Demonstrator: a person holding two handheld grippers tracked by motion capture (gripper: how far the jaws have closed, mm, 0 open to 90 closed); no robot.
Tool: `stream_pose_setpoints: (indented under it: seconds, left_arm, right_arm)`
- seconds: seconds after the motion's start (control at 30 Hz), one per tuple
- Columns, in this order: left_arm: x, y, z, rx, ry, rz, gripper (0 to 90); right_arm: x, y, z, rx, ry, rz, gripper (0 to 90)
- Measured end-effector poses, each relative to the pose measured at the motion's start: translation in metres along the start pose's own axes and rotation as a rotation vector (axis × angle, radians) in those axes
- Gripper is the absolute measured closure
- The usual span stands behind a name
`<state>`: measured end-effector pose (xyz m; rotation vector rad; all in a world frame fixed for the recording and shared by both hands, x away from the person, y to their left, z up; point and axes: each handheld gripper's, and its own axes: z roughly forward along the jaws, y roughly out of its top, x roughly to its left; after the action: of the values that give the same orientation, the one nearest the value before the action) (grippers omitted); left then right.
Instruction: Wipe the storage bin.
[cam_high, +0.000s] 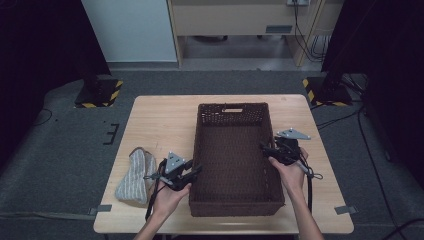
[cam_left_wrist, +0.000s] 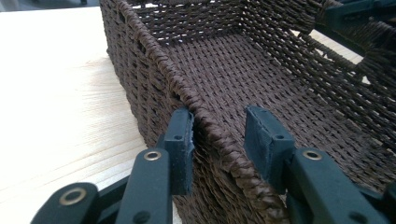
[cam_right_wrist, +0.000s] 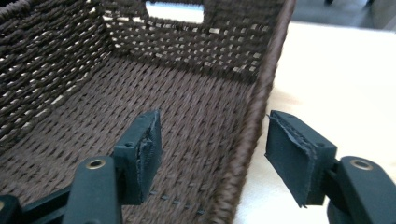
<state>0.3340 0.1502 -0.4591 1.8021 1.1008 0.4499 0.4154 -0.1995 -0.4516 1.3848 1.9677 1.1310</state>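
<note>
A dark brown woven basket (cam_high: 232, 106) stands in the middle of a light wooden table (cam_high: 160, 120). My left gripper (cam_high: 197, 170) straddles the rim of its left wall near the front. In the left gripper view the left gripper (cam_left_wrist: 219, 128) has one pad against the outside of the wall and the other close on the inside of the braided rim (cam_left_wrist: 154, 51). My right gripper (cam_high: 264, 147) is at the right wall. In the right gripper view the right gripper (cam_right_wrist: 212, 135) stands open with the rim (cam_right_wrist: 266, 74) between its jaws, both pads clear of it. Nothing lies inside the basket.
A grey striped cloth item (cam_high: 136, 175) lies on the table left of my left hand. Bare table top runs along the basket's left side (cam_left_wrist: 56, 93) and right side (cam_right_wrist: 345, 84). Dark stands and cables sit on the floor beyond the table.
</note>
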Motion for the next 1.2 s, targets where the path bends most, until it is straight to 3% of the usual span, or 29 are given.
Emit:
stream_pose_setpoints:
  seconds: [0.03, 0.2, 0.33, 0.57, 0.7, 0.8, 1.0, 1.2]
  left_arm:
    - [0.001, 0.0, 0.0, -0.004, -0.005, 0.011, 60.8]
    - [0.003, 0.003, -0.001, -0.006, 0.001, 0.04, 54.4]
    - [0.004, 0.004, -0.001, -0.011, -0.004, 0.064, 52.2]
    - [0.012, 0.016, -0.015, -0.081, 0.004, 0.03, 44.5]
    - [0.031, 0.02, -0.027, -0.103, 0.044, 0.002, 42.5]
    - [0.052, 0.019, -0.037, -0.102, 0.114, 0.004, 42.2]
    - [0.098, 0.006, -0.051, -0.04, 0.267, -0.029, 40.5]
    - [0.127, -0.011, -0.056, 0.01, 0.319, -0.071, 37.4]
  right_arm:
    - [0.0, -0.001, 0.001, 0.011, 0.013, 0.015, 36.9]
    - [0.004, -0.003, 0.005, 0.056, -0.015, -0.025, 40.4]
    - [0.002, -0.007, 0.005, 0.04, -0.014, -0.001, 44.3]
    - [0.006, -0.008, 0.004, 0.053, -0.056, -0.022, 52.1]
    - [0.004, -0.008, 0.003, 0.054, -0.06, -0.026, 57.3]
    - [0.0, -0.008, 0.003, 0.048, -0.043, -0.019, 56.1]
    - [0.0, -0.01, 0.002, 0.055, -0.025, -0.025, 52.6]
    - [0.0, -0.012, -0.001, 0.045, 0.001, -0.037, 46.6]
